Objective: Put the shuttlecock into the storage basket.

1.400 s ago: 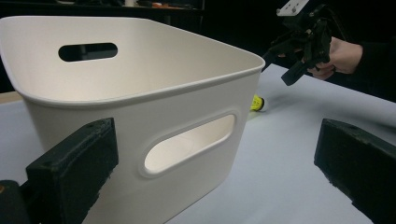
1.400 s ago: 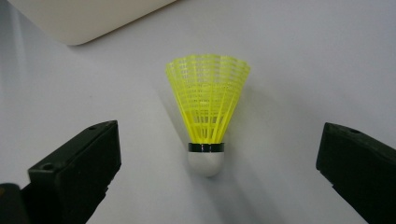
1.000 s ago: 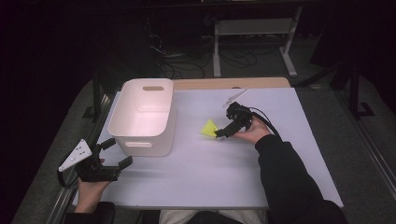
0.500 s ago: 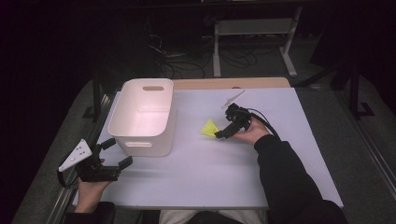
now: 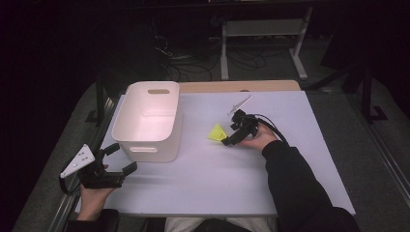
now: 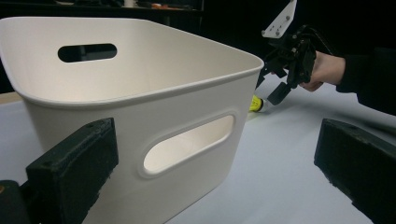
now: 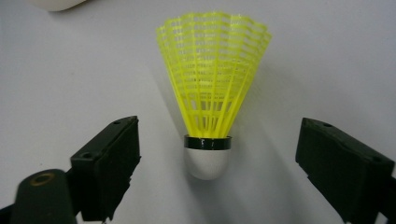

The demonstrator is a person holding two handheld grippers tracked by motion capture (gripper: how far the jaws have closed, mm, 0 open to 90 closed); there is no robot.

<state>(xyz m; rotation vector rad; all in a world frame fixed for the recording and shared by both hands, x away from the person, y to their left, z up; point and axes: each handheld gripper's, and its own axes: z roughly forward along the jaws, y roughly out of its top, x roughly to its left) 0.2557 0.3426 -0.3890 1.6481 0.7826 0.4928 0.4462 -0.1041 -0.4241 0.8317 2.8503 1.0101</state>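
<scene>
Shuttlecock (image 7: 212,93) not gripped yet, lying on counter (image 5: 270,183) beside empty bin (image 5: 150,121). R gripper (image 7: 210,177) jaws just been closing, straddling cork, no contact. L gripper (image 5: 116,159) jaws wide open, empty. Grasp + drop left.

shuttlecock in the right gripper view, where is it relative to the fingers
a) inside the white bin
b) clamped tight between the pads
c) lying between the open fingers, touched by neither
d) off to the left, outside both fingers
c: the yellow shuttlecock lies on the table, its white cork pointing toward the camera, between the spread fingers of the right gripper, with a clear gap on each side.
</scene>
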